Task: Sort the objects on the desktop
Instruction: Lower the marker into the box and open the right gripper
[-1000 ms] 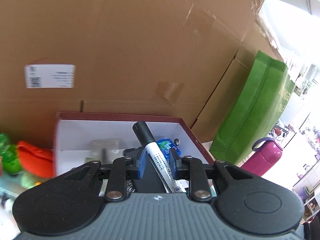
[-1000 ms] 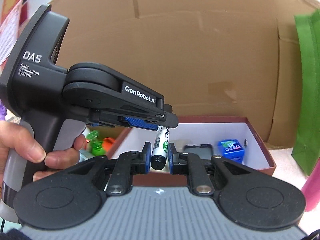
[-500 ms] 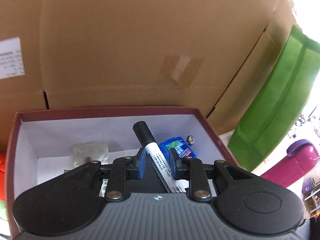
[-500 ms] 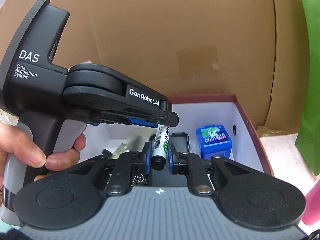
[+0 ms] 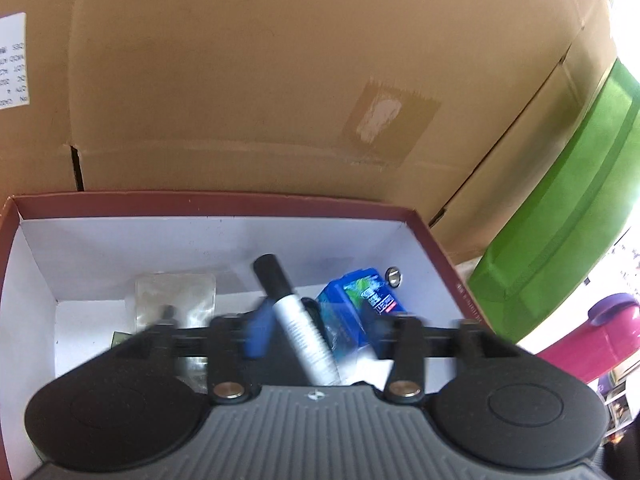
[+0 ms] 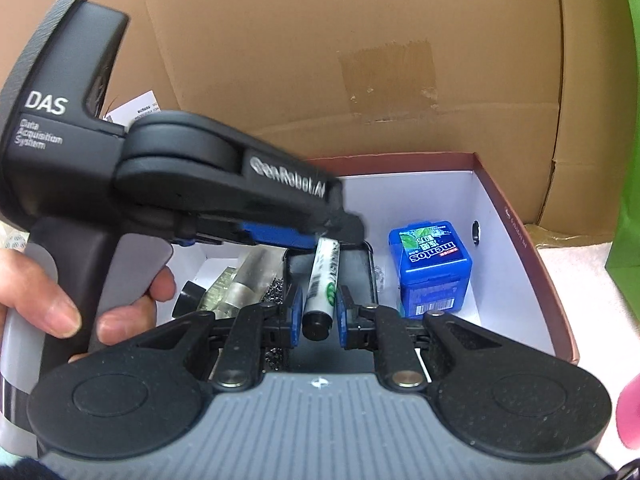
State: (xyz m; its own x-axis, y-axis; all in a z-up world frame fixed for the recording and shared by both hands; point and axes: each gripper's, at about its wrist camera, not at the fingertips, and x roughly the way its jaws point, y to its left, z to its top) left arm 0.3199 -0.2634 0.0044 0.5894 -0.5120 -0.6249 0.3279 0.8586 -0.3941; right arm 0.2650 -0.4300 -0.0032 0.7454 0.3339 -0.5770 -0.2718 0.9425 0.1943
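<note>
A white marker with a black cap (image 5: pixel 298 320) (image 6: pixel 322 280) hangs over the open red box with a white inside (image 5: pixel 224 204) (image 6: pixel 516 220). My left gripper (image 5: pixel 316 328) has spread its blurred jaws wide, and the marker lies loose between them. My right gripper (image 6: pixel 318 318) is shut on the marker's black end. In the right wrist view the left gripper's body (image 6: pixel 192 176) reaches in from the left above the marker.
Inside the box lie a blue Mentos container (image 6: pixel 432 268), a black phone (image 6: pixel 360 268), a clear packet (image 5: pixel 174 296) and a small bottle (image 6: pixel 224 288). A large cardboard box (image 5: pixel 280 80) stands behind. A green bag (image 5: pixel 560 220) and a pink bottle (image 5: pixel 592 336) stand to the right.
The left gripper's jaws have opened off the marker. Both grippers have moved closer over the box, with the right still holding the marker.
</note>
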